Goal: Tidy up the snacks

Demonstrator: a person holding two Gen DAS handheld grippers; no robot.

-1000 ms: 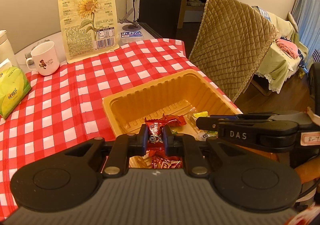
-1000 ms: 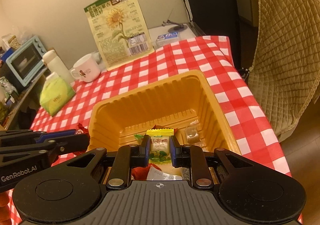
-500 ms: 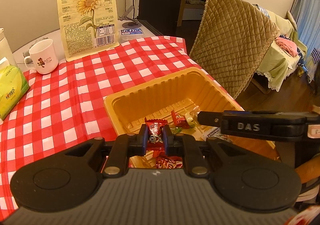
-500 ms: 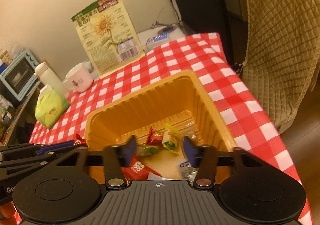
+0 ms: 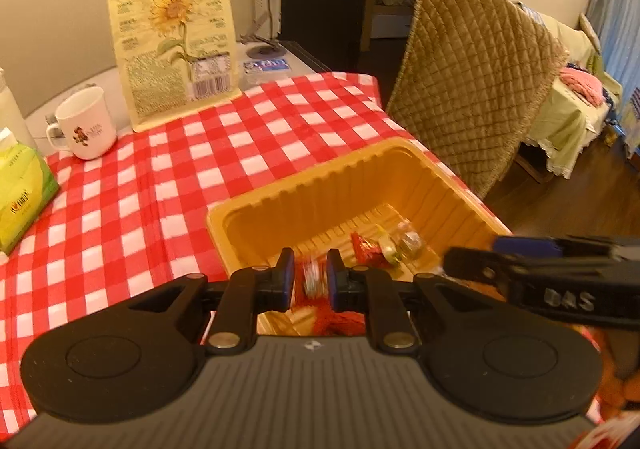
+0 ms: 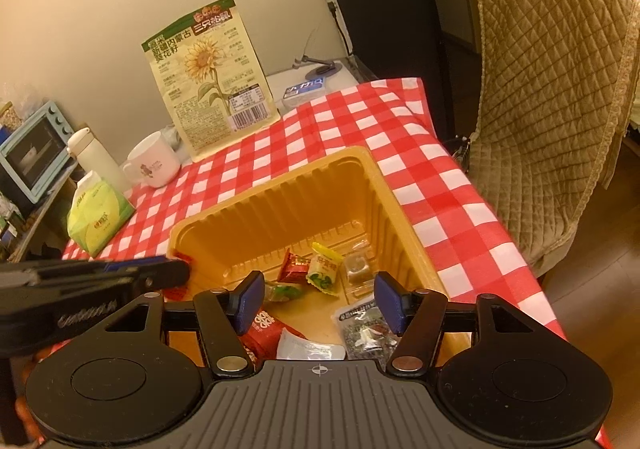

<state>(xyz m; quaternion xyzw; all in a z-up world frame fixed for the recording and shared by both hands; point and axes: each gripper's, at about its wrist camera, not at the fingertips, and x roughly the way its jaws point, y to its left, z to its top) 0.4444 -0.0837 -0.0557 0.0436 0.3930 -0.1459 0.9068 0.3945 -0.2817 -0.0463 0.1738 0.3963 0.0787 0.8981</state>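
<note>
Left tongs (image 5: 310, 283) opening, a blurred red-wrapped candy (image 5: 311, 280) slipping between them above the orange plastic tray (image 6: 384, 185). Right tongs (image 6: 318, 299) opening, empty. Several wrapped snacks (image 6: 320, 271) already lie at centre frame, so sorting looks well underway.

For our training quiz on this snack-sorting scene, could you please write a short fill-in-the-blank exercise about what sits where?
1. The wrapped candies lie inside the ribbed ____ plastic tray.
2. The tall paper seed bag leaning on the wall shows a printed ____.
3. The white ceramic mug stands on the red and white ____ tablecloth.
4. The quilted tan cover is draped over a ____.

Missing words: orange; sunflower; checked; chair
</note>
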